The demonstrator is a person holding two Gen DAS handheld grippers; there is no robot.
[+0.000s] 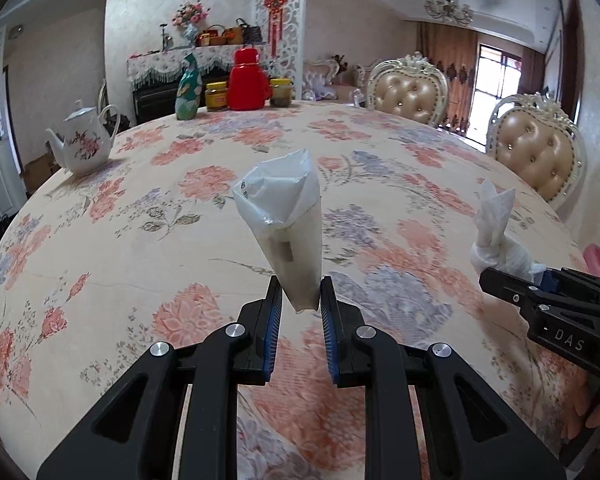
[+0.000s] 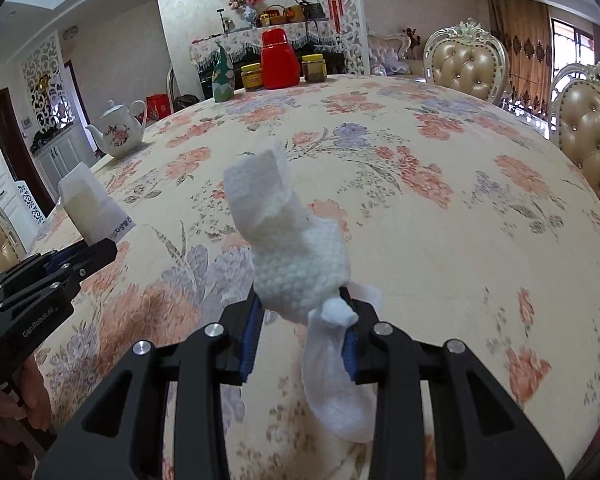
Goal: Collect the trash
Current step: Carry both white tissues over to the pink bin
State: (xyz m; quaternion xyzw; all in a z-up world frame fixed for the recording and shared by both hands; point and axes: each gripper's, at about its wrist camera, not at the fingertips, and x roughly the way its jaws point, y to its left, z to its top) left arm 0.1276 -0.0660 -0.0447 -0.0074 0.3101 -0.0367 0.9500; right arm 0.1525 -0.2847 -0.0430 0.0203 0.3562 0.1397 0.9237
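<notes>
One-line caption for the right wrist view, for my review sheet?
Right hand-held gripper clamps a crumpled white paper towel above the floral tablecloth; left hand-held gripper alongside holds a translucent wrapper.

1. A floral tablecloth (image 1: 180, 240) covers the near table.
2. Two tufted chairs (image 1: 408, 92) stand at its far right.
3. A lace-draped sideboard (image 1: 160, 64) backs the far pale wall.
4. Daylight enters a curtained window (image 1: 494, 76) far right; a chandelier (image 1: 448, 6) hangs above.

A home dining room.
Floral-clothed round table (image 1: 148, 216), cream tufted carved chairs (image 1: 408, 90), white flowered porcelain teapot (image 1: 85, 142), brass chandelier (image 1: 448, 6), red knot hanging (image 1: 275, 4).
</notes>
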